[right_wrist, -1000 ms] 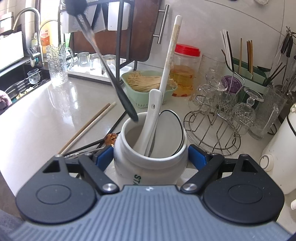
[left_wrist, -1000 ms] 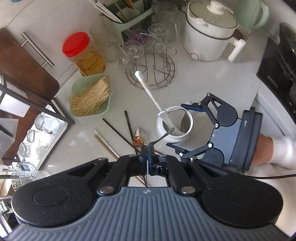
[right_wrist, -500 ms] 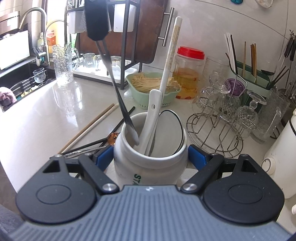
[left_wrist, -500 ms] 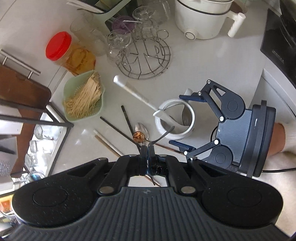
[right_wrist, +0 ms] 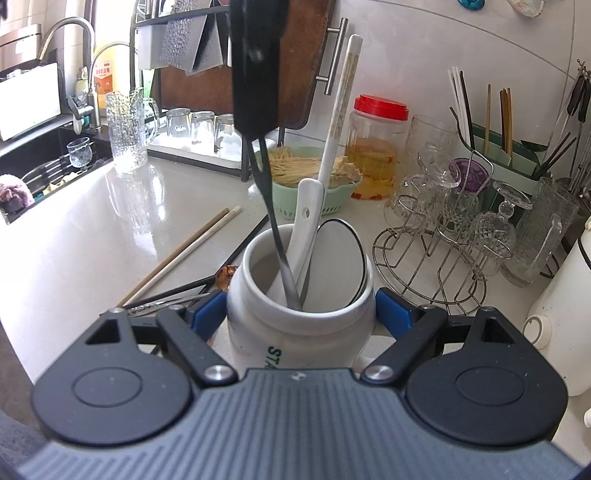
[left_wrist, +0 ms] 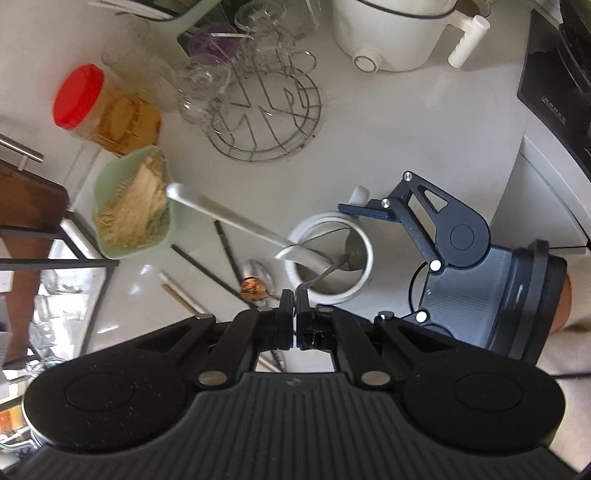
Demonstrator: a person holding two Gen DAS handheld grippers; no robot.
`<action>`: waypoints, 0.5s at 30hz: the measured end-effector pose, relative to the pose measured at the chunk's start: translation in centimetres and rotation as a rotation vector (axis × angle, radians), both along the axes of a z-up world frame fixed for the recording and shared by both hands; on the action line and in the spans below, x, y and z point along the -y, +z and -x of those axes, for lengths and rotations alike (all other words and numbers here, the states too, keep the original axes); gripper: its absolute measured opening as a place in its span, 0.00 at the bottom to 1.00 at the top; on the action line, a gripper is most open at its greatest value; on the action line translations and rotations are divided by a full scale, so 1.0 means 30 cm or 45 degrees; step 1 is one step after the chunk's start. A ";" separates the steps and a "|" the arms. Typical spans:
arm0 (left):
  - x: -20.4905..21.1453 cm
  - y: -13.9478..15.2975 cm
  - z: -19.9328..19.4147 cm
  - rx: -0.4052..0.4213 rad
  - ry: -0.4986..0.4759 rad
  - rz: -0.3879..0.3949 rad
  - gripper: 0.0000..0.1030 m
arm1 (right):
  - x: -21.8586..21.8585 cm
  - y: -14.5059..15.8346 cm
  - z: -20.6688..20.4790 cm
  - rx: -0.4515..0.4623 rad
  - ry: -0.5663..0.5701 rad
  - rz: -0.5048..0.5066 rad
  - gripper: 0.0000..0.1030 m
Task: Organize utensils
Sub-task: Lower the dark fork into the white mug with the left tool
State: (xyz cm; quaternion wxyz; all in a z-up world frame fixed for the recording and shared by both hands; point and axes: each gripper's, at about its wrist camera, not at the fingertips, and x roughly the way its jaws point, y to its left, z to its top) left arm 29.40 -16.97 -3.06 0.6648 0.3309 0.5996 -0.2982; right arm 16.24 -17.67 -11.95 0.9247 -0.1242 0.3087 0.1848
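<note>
My right gripper [right_wrist: 299,317] is shut on a white ceramic jar [right_wrist: 295,343], its blue pads [right_wrist: 391,314] pressing on both sides. A long white ceramic spoon [right_wrist: 332,129] leans in the jar. My left gripper [left_wrist: 295,295] points straight down over the jar's near rim [left_wrist: 369,258], shut on the handle of a metal spoon [left_wrist: 332,267]. The spoon's bowl hangs inside the jar, seen again as the metal spoon [right_wrist: 275,229] in the right wrist view. On the counter beside the jar lie pale chopsticks [right_wrist: 184,251], black chopsticks [left_wrist: 207,266] and a copper-tinted spoon [left_wrist: 253,286].
A green basket of thin sticks [left_wrist: 129,206] and a red-lidded jar [left_wrist: 103,114] stand behind the loose utensils. A wire rack with glasses [right_wrist: 443,240], a green utensil caddy [right_wrist: 498,147] and a white electric pot [left_wrist: 391,33] fill the right. A sink [right_wrist: 37,158] lies far left.
My left gripper has come down over the jar with the metal spoon. The spoon's bowl went from above the rim to inside the jar. The right gripper and jar stayed put.
</note>
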 end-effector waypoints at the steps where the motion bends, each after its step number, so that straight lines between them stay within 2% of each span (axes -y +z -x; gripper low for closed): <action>1: 0.006 -0.013 0.006 -0.009 -0.008 -0.001 0.01 | 0.000 0.000 0.000 0.000 -0.001 0.001 0.87; 6: 0.021 -0.041 0.015 -0.012 -0.003 0.028 0.01 | -0.004 0.002 -0.001 -0.003 -0.007 0.005 0.87; 9: 0.006 -0.033 0.001 -0.001 0.045 0.056 0.01 | -0.007 0.002 0.000 -0.004 -0.014 0.005 0.87; 14: -0.058 0.010 -0.016 0.043 0.139 0.168 0.02 | -0.010 0.002 0.000 -0.006 -0.022 0.008 0.87; 15: -0.077 0.014 -0.015 0.046 0.160 0.193 0.05 | -0.010 0.002 -0.001 -0.007 -0.022 0.008 0.87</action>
